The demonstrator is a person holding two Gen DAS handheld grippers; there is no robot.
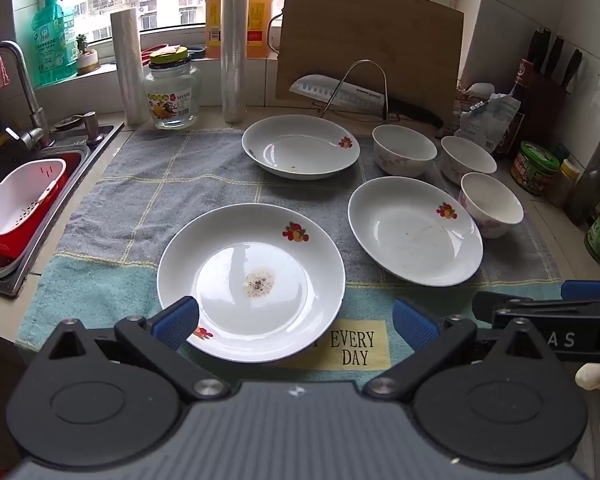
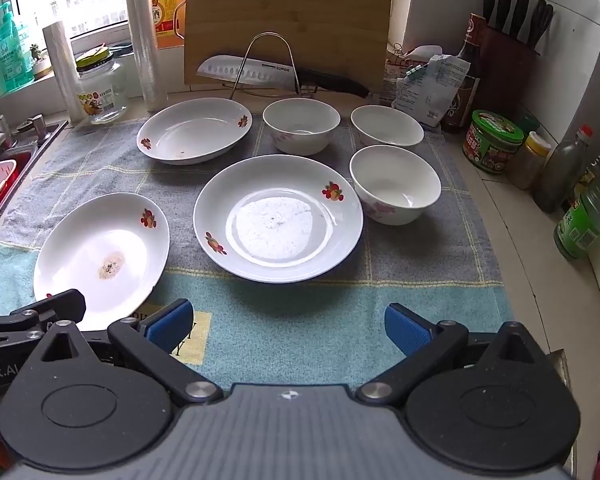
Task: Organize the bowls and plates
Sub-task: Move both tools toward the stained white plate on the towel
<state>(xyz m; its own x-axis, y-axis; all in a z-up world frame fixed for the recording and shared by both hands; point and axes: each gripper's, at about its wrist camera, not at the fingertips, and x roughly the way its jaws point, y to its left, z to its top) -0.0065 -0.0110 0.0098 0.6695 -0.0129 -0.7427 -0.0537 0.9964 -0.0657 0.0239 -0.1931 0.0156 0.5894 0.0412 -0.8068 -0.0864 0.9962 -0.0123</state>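
Hovering above the near edge of the towel (image 1: 112, 184), the left gripper (image 1: 296, 322) has its blue pads wide apart and holds nothing. The near plate (image 1: 252, 280) lies just in front of it, with a brown stain in the middle. The right gripper (image 2: 286, 326) is also spread wide and empty, and it points down at the towel. In front of it lies the middle plate (image 2: 278, 218), with a white residue in its centre. The far plate (image 2: 194, 130) lies behind these two, near a glass jar (image 2: 102, 88). Three bowls (image 2: 302, 126) stand upright to the right of the plates, close together. All dishes rest on the towel that covers the tabletop (image 2: 532, 240). A cutting board (image 2: 288, 24) leans at the back, with a knife (image 2: 260, 72) in front of it. A sink (image 1: 32, 184) is on the left.
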